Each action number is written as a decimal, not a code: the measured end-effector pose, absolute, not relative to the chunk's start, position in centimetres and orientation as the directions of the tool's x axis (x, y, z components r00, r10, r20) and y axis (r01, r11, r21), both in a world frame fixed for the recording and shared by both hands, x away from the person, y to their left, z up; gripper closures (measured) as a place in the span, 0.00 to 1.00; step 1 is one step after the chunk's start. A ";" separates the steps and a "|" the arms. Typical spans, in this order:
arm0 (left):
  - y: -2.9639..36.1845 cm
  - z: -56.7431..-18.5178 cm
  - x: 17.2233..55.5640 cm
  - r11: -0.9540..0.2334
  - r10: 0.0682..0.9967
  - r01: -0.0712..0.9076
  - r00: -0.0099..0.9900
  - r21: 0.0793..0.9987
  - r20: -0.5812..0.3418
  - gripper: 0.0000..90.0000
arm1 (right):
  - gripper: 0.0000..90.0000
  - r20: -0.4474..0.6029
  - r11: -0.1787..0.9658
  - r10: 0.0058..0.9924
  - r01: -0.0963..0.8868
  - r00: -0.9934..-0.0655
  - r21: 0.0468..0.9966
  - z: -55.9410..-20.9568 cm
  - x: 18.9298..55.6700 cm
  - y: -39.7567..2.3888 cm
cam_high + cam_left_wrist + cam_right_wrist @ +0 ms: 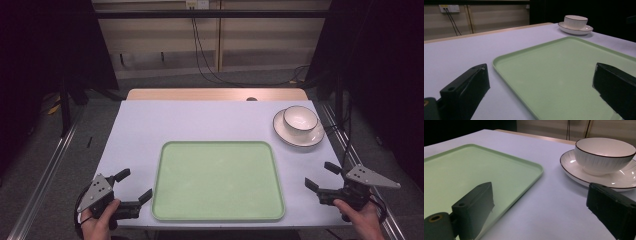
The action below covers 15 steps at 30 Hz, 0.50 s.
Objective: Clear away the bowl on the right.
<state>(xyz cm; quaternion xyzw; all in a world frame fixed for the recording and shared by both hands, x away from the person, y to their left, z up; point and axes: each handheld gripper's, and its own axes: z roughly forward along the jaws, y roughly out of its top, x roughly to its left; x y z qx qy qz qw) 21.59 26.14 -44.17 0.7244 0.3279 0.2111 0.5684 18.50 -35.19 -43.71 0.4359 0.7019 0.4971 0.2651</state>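
A pale lavender-grey counter with a light wooden strip along its far edge stands in a dim room; beyond it runs a beige panelled wall with dark cables hanging down from a white wall socket, and dark curtains close in on both sides over a grey floor. A large, flat, pale green rectangular tray with rounded corners lies near the middle of the counter, close to the person's edge, its long axis running left to right across the counter and its surface bare. At the far right corner sits a white ribbed ceramic bowl with a thin dark rim, upright and mouth up, resting on a white saucer with the same dark rim; the pair stands well apart from the tray's far right corner. The left claw, held in the person's left hand, hovers just beside the tray's near left corner, its jaws spread wide apart and holding nothing, pointing toward the tray. The right claw, in the right hand at the counter's near right edge, likewise has its jaws apart and unladen, aimed toward the tray and the bowl.
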 end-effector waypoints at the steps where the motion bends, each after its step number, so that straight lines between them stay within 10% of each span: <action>1: 26.2 -44.2 21.6 -0.139 0.715 0.237 0.696 0.962 -0.068 0.01 | 0.07 0.065 0.125 0.874 0.352 -0.482 0.927 -43.7 18.6 -35.3; 15: 26.2 -44.2 21.6 -0.126 0.718 0.245 0.691 0.961 -0.082 0.01 | 0.11 0.054 0.176 0.859 0.393 -0.509 0.903 -43.8 20.4 -35.7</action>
